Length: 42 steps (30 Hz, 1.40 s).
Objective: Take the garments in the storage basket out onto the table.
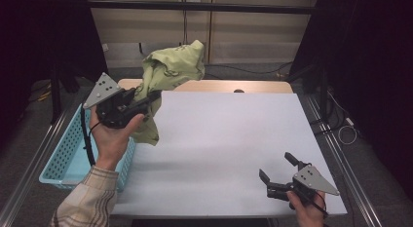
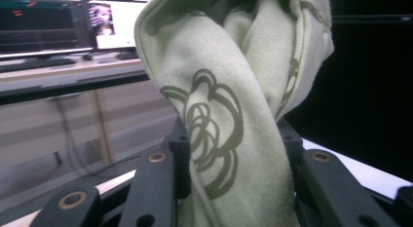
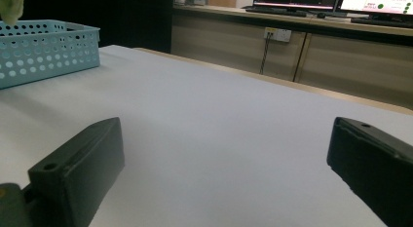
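A pale green cloth (image 1: 170,71) with a dark looped print hangs bunched in the air over the table's left edge, held by my left gripper (image 1: 151,99), which is raised in the person's left hand. In the left gripper view the cloth (image 2: 229,115) fills the gap between the two black jaws, and both pads press on it. My right gripper (image 1: 277,167) rests low near the front right of the white table top (image 1: 229,139), jaws wide apart with nothing between them. In the right gripper view its fingers (image 3: 83,163) frame bare table (image 3: 219,139).
A light blue perforated basket (image 1: 63,154) stands at the table's left side, below the raised hand; its corner appears as the basket (image 3: 44,47) in the right gripper view. Desks with monitors (image 3: 302,0) line the far wall. Black frame bars surround the table.
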### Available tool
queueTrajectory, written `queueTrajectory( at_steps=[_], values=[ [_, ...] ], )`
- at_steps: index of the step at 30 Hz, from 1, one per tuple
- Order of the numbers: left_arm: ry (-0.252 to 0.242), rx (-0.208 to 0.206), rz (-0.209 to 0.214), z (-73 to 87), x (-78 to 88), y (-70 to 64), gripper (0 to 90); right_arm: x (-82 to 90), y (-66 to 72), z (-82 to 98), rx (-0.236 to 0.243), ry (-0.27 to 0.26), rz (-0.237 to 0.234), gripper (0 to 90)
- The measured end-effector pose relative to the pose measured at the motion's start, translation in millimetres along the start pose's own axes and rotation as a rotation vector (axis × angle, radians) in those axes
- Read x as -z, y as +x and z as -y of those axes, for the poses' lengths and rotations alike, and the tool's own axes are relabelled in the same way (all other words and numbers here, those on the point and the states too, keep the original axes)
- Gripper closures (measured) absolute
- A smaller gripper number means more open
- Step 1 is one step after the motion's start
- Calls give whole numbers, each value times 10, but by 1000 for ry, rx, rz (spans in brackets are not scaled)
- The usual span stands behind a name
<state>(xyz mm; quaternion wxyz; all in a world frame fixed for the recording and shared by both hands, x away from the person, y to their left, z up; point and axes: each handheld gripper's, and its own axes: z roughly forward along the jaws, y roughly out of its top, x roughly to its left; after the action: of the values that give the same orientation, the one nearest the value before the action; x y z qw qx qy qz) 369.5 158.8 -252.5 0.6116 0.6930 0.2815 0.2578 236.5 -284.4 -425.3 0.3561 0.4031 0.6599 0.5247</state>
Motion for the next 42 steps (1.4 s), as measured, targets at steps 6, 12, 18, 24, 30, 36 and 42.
queueTrajectory(
  at_steps=[6,12,18,24,30,36,42],
  values=[
    [14,26,26,29,-151,-76,637,4,0,1,3,0,-2,0],
    [22,51,33,37,-282,-154,637,5,-1,1,2,2,-2,0],
    [27,57,52,17,-380,-213,637,3,0,3,1,0,-3,0],
    [36,68,59,80,-492,-281,637,7,1,2,0,1,-6,0],
    [88,83,76,268,-616,-308,637,6,0,3,3,1,-4,0],
    [116,82,101,322,-678,-345,636,8,-2,3,1,3,-3,0],
    [133,87,123,372,-727,-385,636,6,6,6,0,5,-9,0]
  ],
)
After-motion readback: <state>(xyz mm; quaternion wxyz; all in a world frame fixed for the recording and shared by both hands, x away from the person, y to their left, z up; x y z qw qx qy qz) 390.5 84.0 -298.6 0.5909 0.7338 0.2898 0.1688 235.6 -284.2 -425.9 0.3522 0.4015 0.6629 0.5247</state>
